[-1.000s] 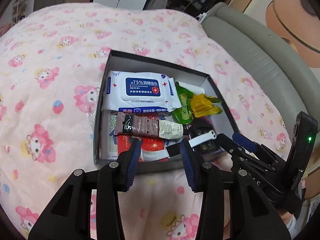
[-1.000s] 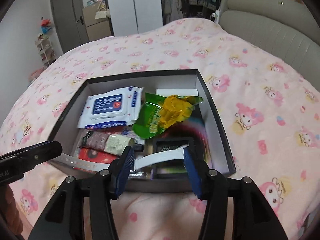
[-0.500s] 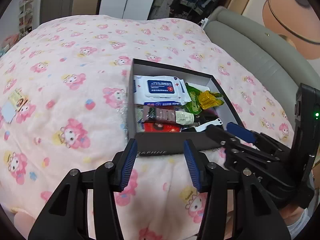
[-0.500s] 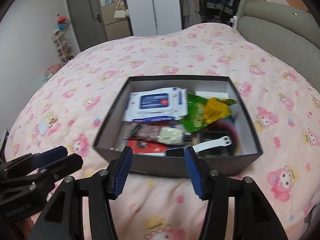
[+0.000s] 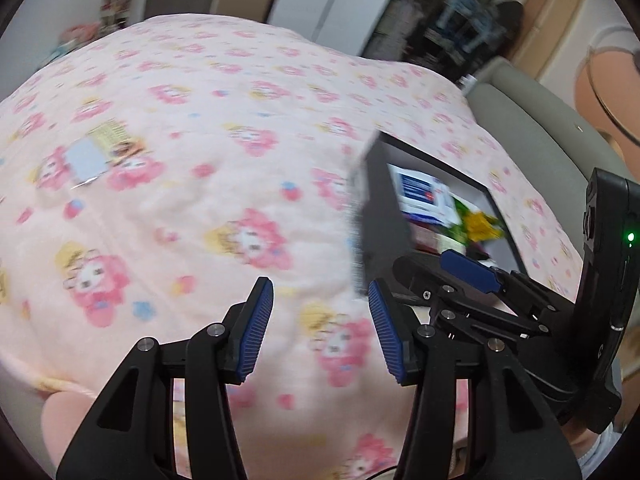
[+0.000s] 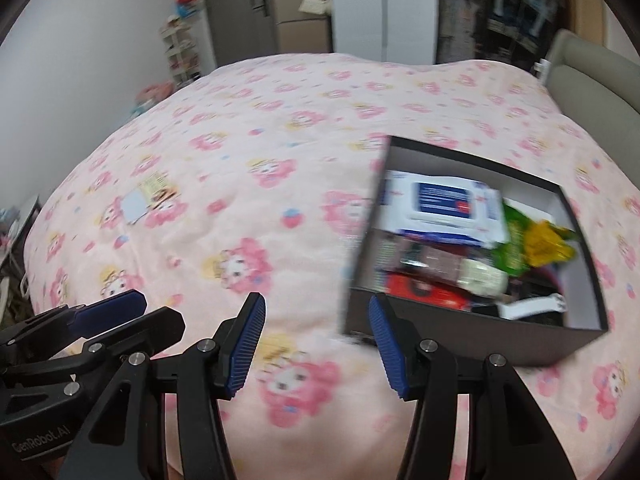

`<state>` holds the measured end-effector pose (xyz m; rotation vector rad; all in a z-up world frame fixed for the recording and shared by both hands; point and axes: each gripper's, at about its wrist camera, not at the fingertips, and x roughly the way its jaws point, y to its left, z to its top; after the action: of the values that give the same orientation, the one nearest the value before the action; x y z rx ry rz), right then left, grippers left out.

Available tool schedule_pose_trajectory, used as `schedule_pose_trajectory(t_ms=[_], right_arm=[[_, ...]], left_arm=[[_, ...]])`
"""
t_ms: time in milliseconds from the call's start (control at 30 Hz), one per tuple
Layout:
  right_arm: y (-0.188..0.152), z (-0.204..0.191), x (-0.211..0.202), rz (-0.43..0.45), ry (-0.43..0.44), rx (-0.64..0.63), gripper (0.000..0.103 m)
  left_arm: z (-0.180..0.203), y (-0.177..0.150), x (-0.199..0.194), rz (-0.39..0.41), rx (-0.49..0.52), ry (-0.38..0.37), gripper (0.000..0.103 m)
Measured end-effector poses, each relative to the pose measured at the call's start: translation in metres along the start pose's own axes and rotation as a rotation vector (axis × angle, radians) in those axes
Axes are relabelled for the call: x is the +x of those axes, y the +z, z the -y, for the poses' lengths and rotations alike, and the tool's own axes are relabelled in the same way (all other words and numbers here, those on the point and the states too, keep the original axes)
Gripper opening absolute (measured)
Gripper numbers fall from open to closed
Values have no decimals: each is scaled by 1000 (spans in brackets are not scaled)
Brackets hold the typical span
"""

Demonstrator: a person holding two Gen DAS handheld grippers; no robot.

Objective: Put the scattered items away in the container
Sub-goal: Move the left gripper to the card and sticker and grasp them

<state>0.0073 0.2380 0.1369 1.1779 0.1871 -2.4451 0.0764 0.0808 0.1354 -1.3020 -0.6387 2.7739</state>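
Both grippers, left (image 5: 320,328) and right (image 6: 316,340), hang with fingers spread wide, holding nothing. The box (image 6: 472,332) sits at the right of the frame, packed: one wipes pack (image 6: 444,204), one green snack bag (image 6: 532,244), the rest too blurry to count. Upper left on the blanket (image 6: 280,128) lie two flat packets (image 6: 150,198), looking light and floppy, so I'd pinch an edge.

Pink quilt (image 6: 248,168), grey headboard (image 6: 592,92).
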Motion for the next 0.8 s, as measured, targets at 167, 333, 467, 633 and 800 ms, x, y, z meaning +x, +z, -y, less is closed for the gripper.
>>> schedule_pose_trajectory(t_ms=[167, 333, 467, 633, 800], right_arm=[[15, -50, 29, -34, 84, -80, 50], [45, -89, 71, -57, 146, -112, 50], [73, -119, 111, -81, 179, -133, 50], [108, -155, 161, -112, 219, -159, 50], [125, -187, 208, -144, 248, -178, 50]], left_arm=[[-53, 13, -10, 37, -82, 58, 51], [-119, 44, 5, 74, -266, 136, 51], [-179, 75, 28, 111, -447, 233, 51], [-248, 88, 55, 161, -616, 215, 51], [-301, 69, 67, 230, -765, 129, 49]])
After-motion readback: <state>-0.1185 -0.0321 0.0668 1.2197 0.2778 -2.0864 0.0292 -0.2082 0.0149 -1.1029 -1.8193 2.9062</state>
